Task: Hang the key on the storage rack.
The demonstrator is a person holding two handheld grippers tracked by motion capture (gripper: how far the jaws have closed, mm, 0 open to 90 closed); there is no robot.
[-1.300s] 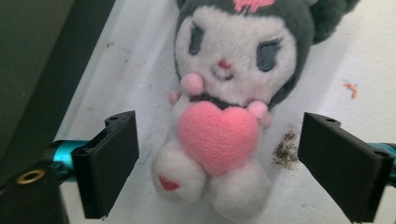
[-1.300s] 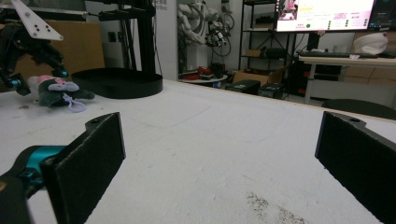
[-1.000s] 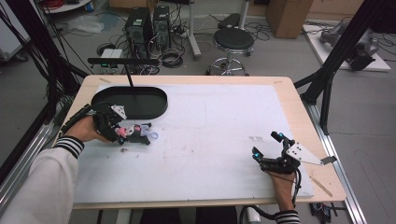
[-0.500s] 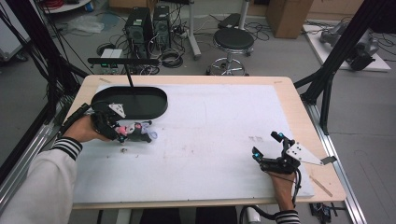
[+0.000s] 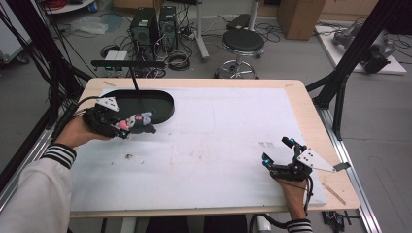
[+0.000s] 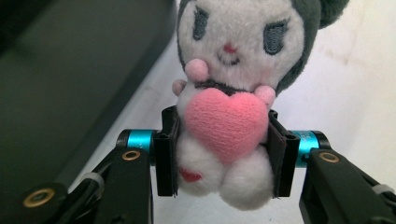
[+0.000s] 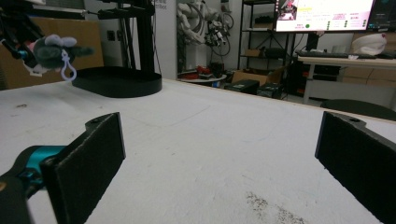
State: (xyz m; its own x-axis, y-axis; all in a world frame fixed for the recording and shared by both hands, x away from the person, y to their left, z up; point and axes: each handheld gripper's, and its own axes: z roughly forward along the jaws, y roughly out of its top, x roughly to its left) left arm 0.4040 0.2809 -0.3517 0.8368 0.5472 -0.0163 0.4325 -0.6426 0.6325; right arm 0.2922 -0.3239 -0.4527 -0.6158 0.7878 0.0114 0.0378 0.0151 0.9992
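got the plush toy [image 6: 224, 116] pinched by its belly in my left gripper [image 5: 127, 125] beside the black tray [image 5: 160, 104], not dropped in yet, while my right gripper [image 5: 279, 151] idles wide open

Plush toy [image 6: 229, 93]: white face, grey hood, pink heart. Tray [image 5: 163, 104] black. Table cover [image 5: 228, 126] white w/ dark specks. Sleeve [image 5: 58, 155] b/w stripes.
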